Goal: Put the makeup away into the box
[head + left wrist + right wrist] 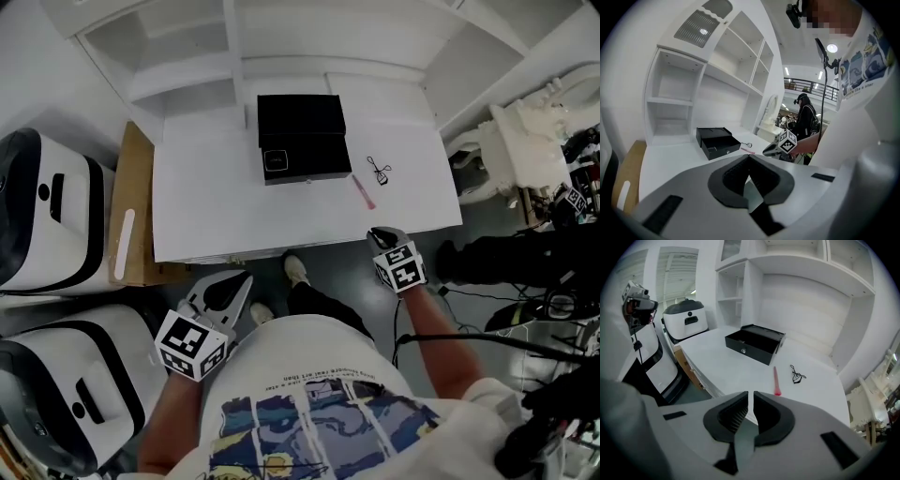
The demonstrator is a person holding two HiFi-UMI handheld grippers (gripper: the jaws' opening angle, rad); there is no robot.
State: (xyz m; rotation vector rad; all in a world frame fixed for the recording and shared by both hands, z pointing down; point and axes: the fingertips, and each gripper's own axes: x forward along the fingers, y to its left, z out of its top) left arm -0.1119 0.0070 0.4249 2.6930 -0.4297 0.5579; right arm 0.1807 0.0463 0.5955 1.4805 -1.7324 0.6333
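Note:
An open black box (300,141) stands at the back middle of the white table (216,206); it also shows as the box (715,140) and the box (754,344). Right of it lie a black eyelash curler (379,171) and a pink stick (363,192). They show again as the pink stick (776,379) and the curler (797,374). My right gripper (375,232) hovers at the table's front right edge, shut and empty, with the pink stick just beyond it. My left gripper (239,279) hangs below the front edge, shut, holding nothing.
Two white machines with black trim (47,206) (66,394) stand at the left beside a brown board (131,206). White shelving (187,47) rises behind the table. Cables and white clutter (534,141) fill the right. A person in black (806,117) stands in the distance.

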